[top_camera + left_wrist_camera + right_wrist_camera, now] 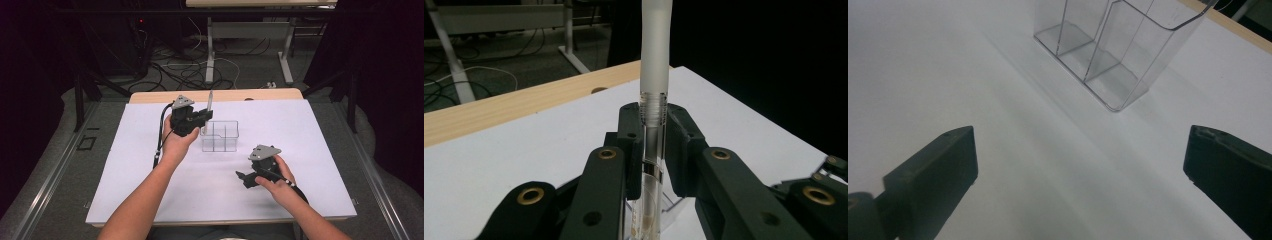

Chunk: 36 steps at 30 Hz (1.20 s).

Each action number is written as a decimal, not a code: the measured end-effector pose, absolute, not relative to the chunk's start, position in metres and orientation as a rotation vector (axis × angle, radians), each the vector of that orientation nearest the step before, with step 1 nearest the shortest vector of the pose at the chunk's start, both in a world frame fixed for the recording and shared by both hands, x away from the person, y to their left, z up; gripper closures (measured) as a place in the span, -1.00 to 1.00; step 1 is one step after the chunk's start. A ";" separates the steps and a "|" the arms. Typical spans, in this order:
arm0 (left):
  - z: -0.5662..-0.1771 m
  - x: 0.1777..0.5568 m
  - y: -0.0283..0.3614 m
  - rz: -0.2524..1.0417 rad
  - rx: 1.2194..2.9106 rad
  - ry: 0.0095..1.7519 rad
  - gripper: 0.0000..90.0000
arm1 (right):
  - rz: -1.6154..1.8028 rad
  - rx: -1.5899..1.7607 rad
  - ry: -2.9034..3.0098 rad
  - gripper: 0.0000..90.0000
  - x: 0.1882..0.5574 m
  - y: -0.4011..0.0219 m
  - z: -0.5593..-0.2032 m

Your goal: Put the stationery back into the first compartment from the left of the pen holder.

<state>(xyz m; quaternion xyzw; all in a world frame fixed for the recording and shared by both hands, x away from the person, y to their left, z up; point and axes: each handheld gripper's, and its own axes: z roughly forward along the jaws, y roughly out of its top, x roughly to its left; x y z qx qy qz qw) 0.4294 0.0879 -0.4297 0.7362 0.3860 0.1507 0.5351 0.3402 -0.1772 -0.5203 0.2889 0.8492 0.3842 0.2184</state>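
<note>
Left hand-held gripper (204,120) clamps an upright frosted pen (209,102) above the clear divided organizer (220,136) at bench (150,165) centre; right hand-held gripper (241,178), at 5 o'clock from it, stands wide, empty.

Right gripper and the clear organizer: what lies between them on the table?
Nothing: bare white mat lies between the open right gripper and the clear organizer, seen in the right gripper view.

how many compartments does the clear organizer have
3 that show: the clear organizer has one long compartment along one side and two smaller ones beside it. The pen stands clamped in the left gripper beside it.
</note>
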 end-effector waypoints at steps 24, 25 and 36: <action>-0.460 0.456 0.083 0.383 1.760 0.991 0.76 | 1.095 0.836 2.367 -0.98 0.342 -0.180 -0.528; -0.461 0.457 0.083 0.379 1.767 0.995 0.76 | 1.094 0.840 2.364 -0.98 0.341 -0.180 -0.528; -0.472 0.459 0.081 0.357 1.801 1.019 0.76 | 1.088 0.831 2.380 -0.94 0.341 -0.179 -0.531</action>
